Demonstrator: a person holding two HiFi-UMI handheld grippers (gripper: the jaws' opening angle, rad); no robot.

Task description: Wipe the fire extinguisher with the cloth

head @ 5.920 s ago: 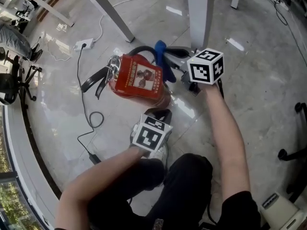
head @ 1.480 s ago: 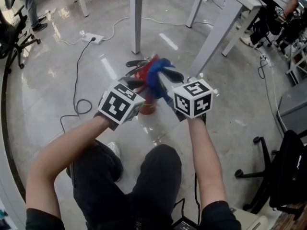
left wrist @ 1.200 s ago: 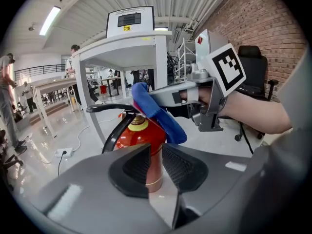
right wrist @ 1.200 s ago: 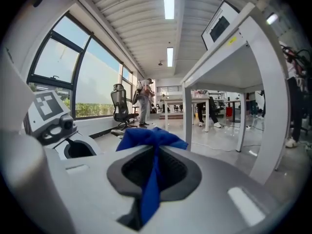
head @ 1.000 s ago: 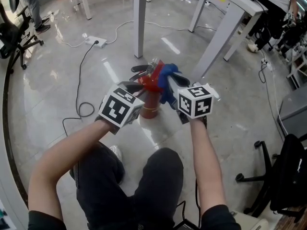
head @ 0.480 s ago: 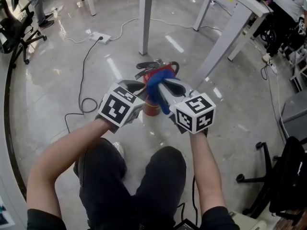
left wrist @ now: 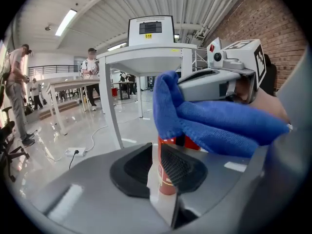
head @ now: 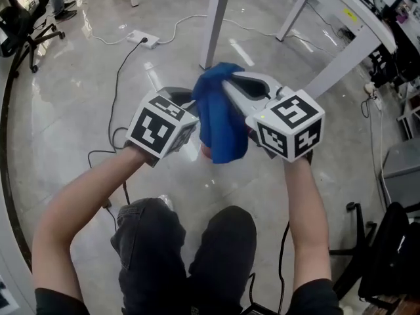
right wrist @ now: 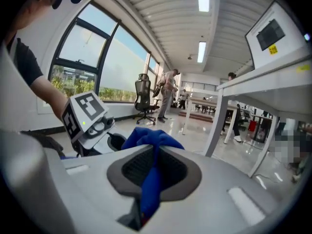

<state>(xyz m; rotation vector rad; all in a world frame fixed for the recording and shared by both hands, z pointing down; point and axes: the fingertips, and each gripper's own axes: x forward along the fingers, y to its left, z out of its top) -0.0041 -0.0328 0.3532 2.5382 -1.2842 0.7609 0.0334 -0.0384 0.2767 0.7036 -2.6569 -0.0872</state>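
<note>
Fire extinguisher (left wrist: 166, 185) stands upright on the glossy floor (head: 65, 143). I get a clear look at it only in the left gripper view: a red cylinder with a pale label, seen through the narrow slot between that gripper's 2 jaws. The left gripper (left wrist: 156, 152) has just been closing. Its pads are a little apart and grip nothing, and the extinguisher is beyond them, not between them.

The right gripper (right wrist: 155, 155) is clamped on the blue cloth (head: 220, 120). 1 fold runs down between its 2 pads and a bunch sticks out past the tips. In the head view the cloth hangs in a thick drape between both grippers and covers the extinguisher almost entirely. In the left gripper view I see the cloth's bulge right above the extinguisher's top, but I cannot tell whether they touch.

Both grippers are held up in front of the person's knees (head: 190, 228). Beyond them is a white table leg (head: 220, 12). A power strip (head: 146, 39) lies on the floor further left, with its cable (head: 118, 84) beside it.
</note>
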